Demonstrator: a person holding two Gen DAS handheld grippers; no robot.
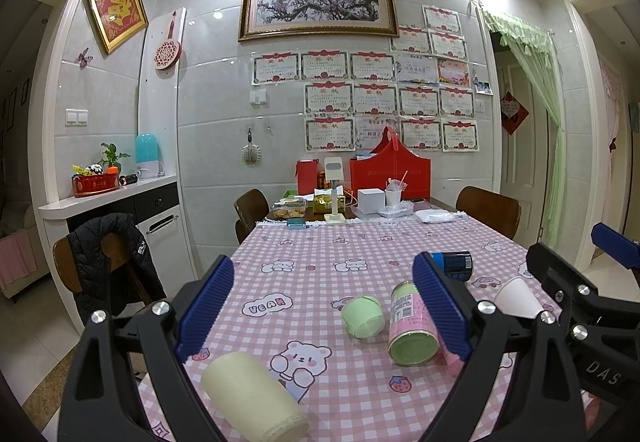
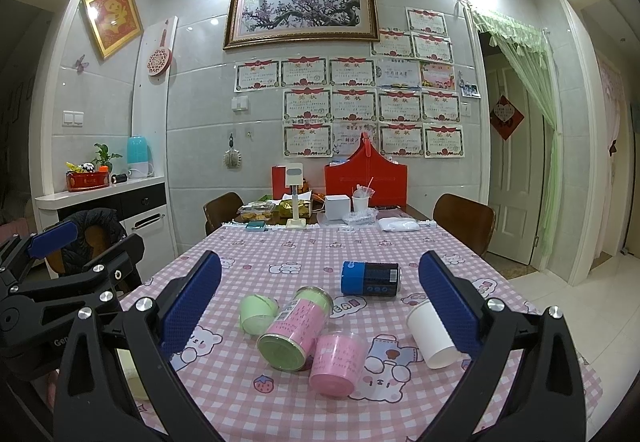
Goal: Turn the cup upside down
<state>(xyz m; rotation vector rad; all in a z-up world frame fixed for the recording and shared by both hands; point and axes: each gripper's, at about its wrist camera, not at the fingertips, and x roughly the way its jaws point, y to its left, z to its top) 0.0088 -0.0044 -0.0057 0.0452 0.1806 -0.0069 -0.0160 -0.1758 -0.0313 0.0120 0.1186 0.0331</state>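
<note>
Right hand-held gripper wide open, empty, white paper cup just beside right finger.

In the left wrist view, the pink plastic cup lay mostly hidden behind the left gripper's blue ribbed finger pad, just right of the pink-and-green cylindrical tin. White paper cup, farther right of the tin, was partly covered by the other gripper's black frame. Tin label text was too small to read.
</note>
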